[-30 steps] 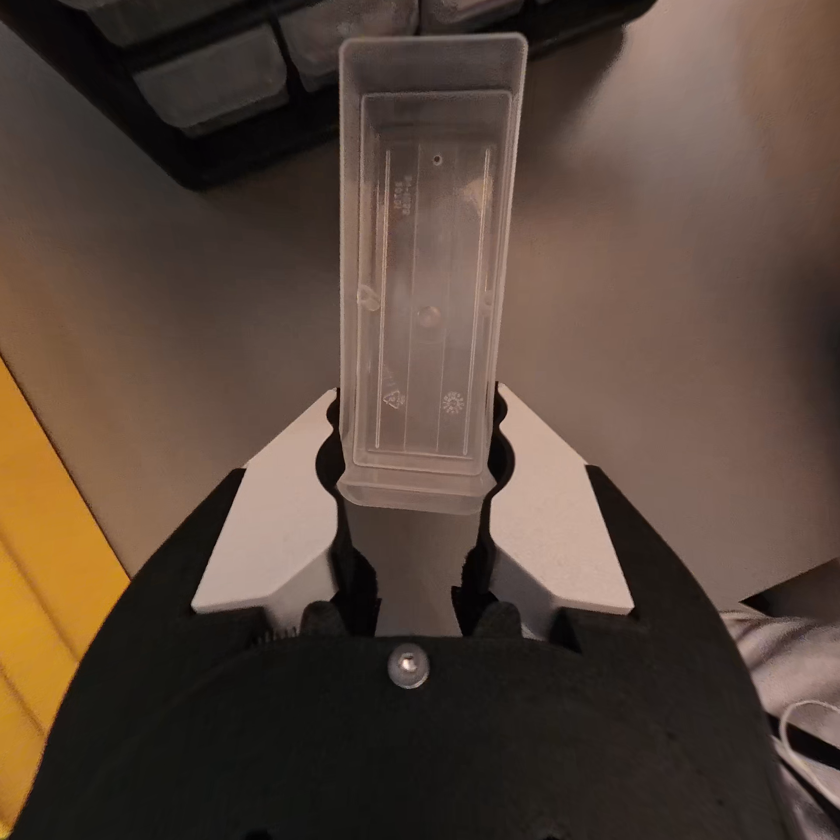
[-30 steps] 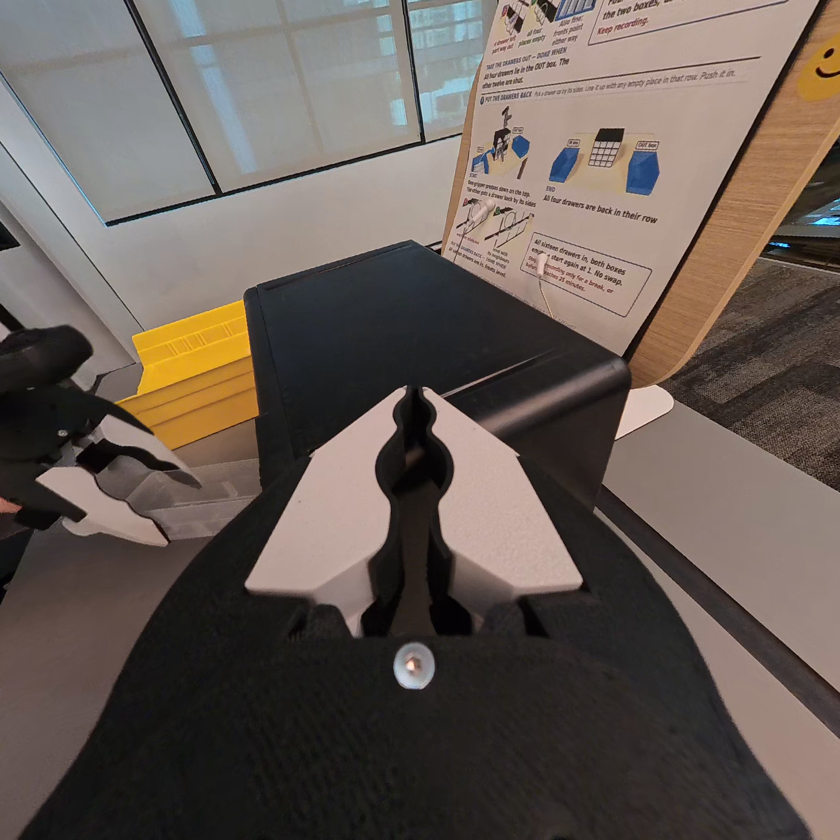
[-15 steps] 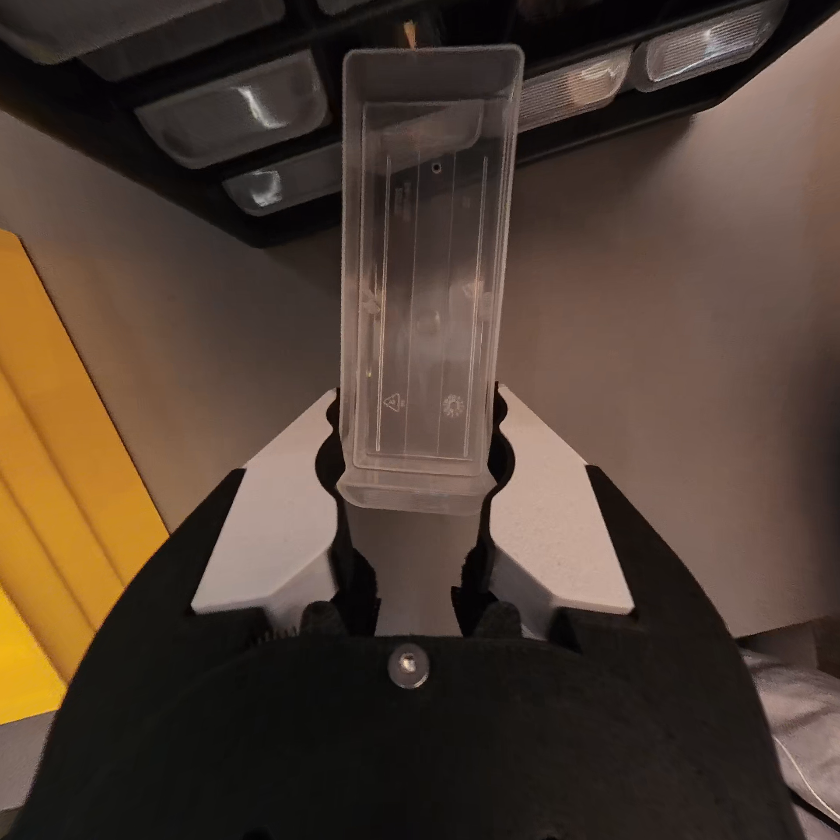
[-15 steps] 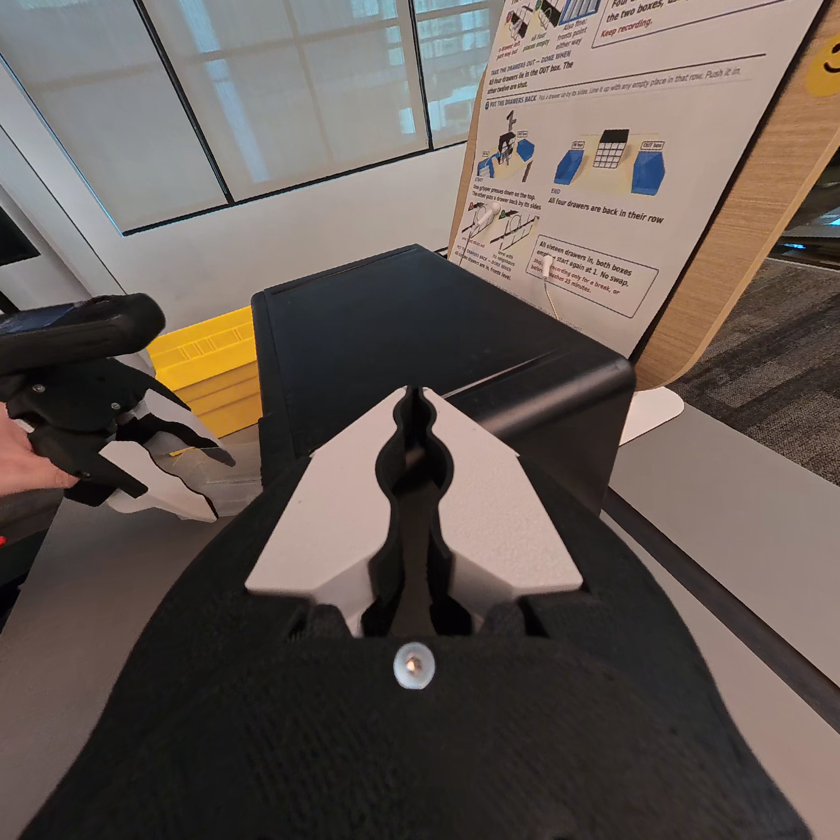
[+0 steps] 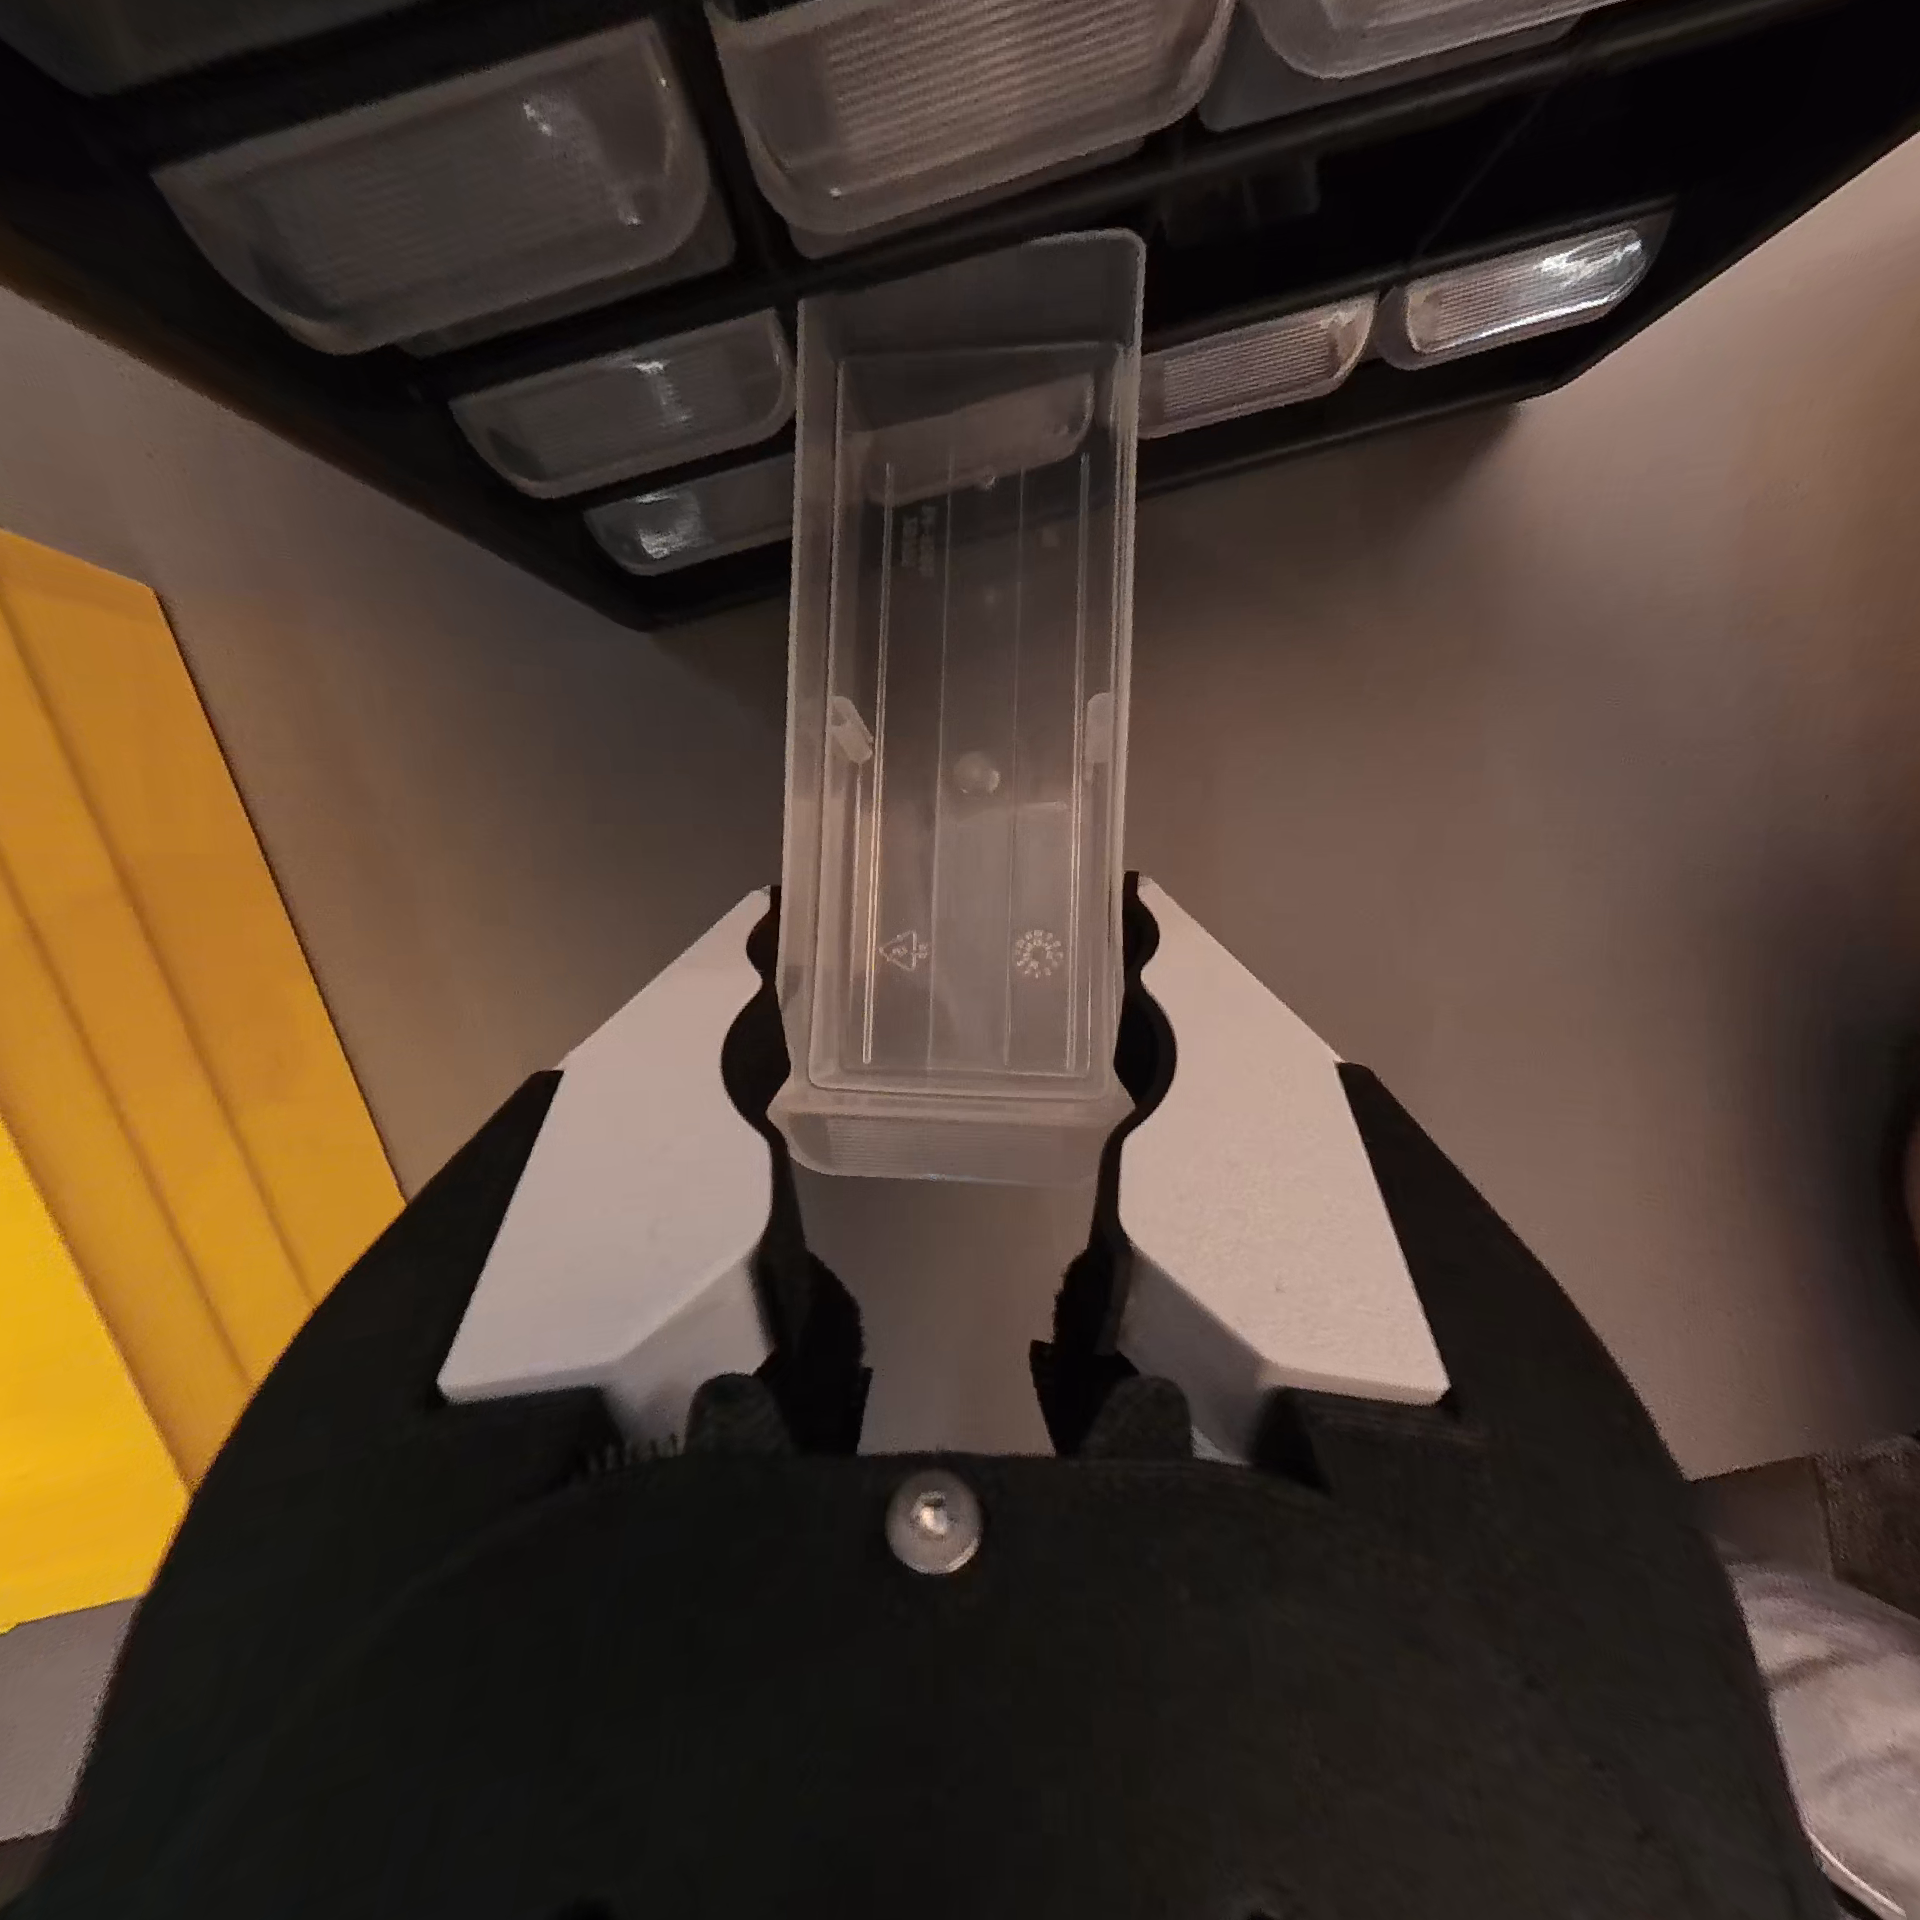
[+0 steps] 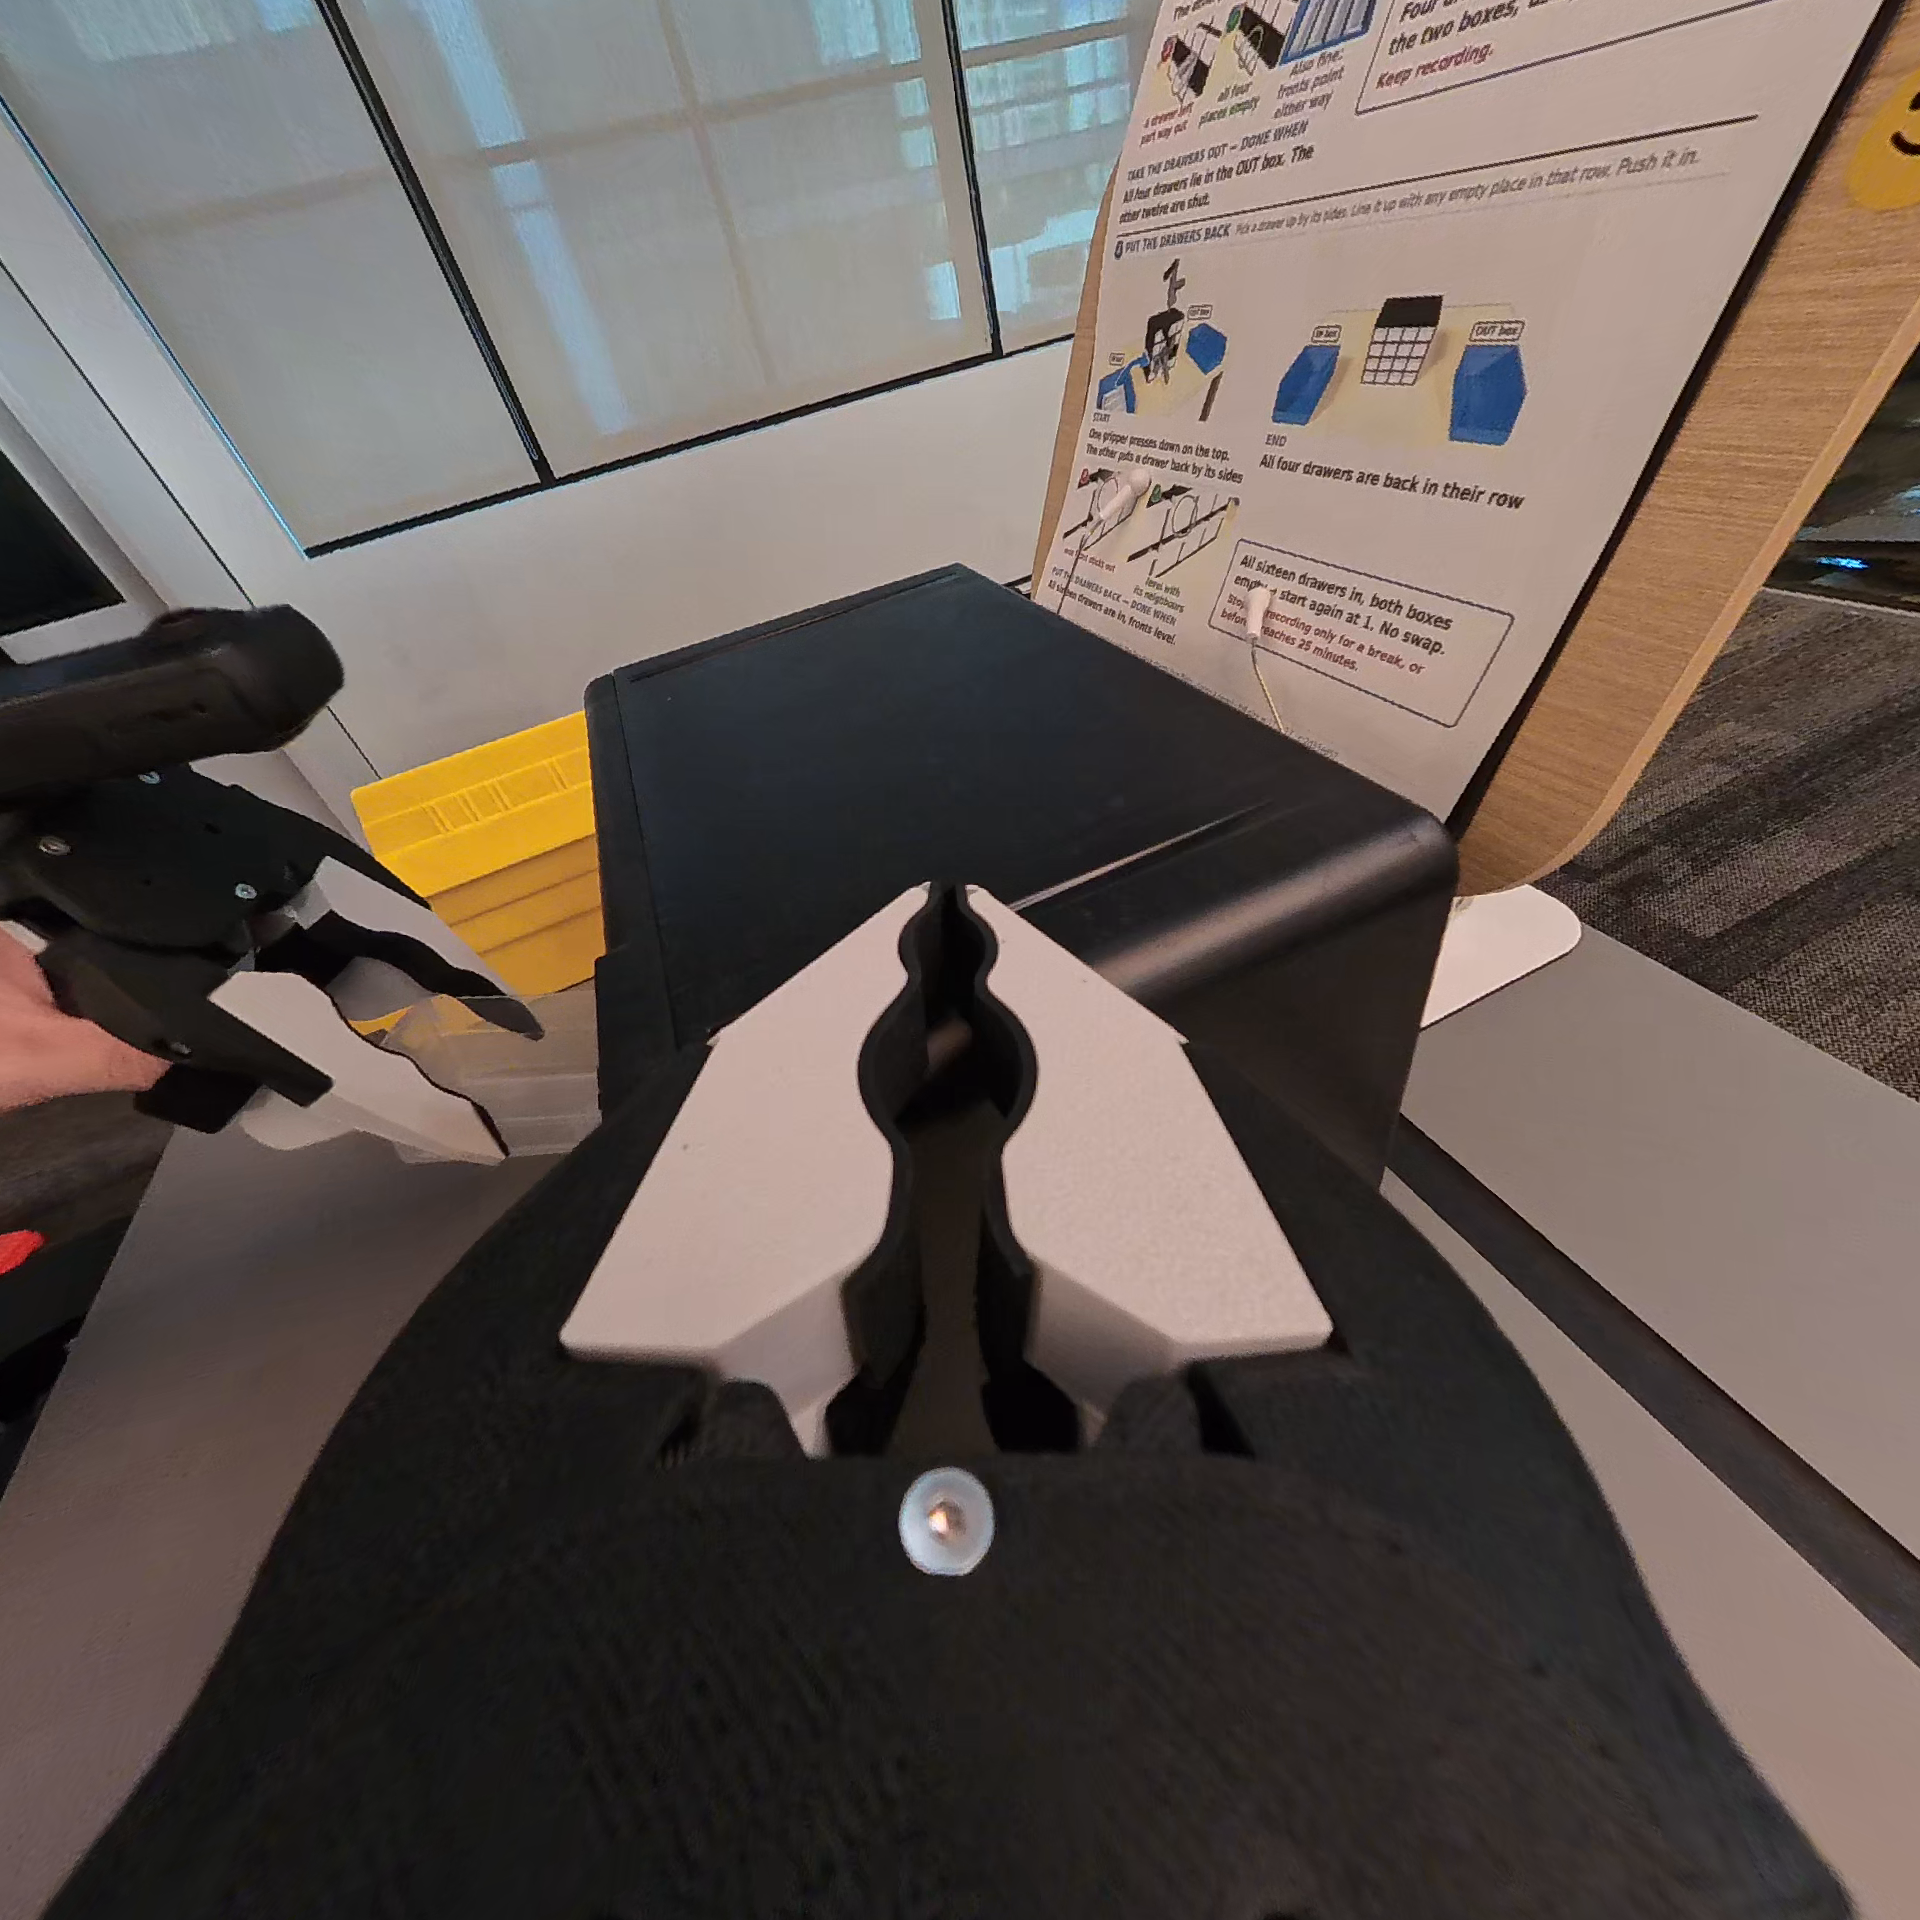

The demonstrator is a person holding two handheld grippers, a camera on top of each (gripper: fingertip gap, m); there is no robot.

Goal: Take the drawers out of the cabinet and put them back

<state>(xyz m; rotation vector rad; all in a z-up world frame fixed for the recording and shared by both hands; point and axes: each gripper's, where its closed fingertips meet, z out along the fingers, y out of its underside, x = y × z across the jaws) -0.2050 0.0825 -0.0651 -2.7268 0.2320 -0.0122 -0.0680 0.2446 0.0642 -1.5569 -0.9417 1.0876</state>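
Note:
My left gripper (image 5: 948,914) is shut on a clear plastic drawer (image 5: 961,665), held by its sides near its front end. The drawer's far end points at the front of the black cabinet (image 5: 1299,457), close to a dark gap among several clear drawers (image 5: 457,177). In the right wrist view my right gripper (image 6: 948,896) is shut and empty, its tips resting on or just above the cabinet's top (image 6: 935,727). The left gripper (image 6: 343,1029) shows at the left there, with the drawer (image 6: 530,1081) at the cabinet's front.
A yellow bin (image 5: 114,1018) stands left of the cabinet, also visible in the right wrist view (image 6: 488,842). An instruction board (image 6: 1403,364) on a wooden panel stands behind the cabinet. A person's hand (image 6: 52,1049) holds the left gripper. The grey table (image 5: 1507,883) lies below. Left tips to right tips: about 25 cm.
My left gripper has carried the drawer up and toward the cabinet front, which now fills the top of its view. The right gripper has stayed on the cabinet top.

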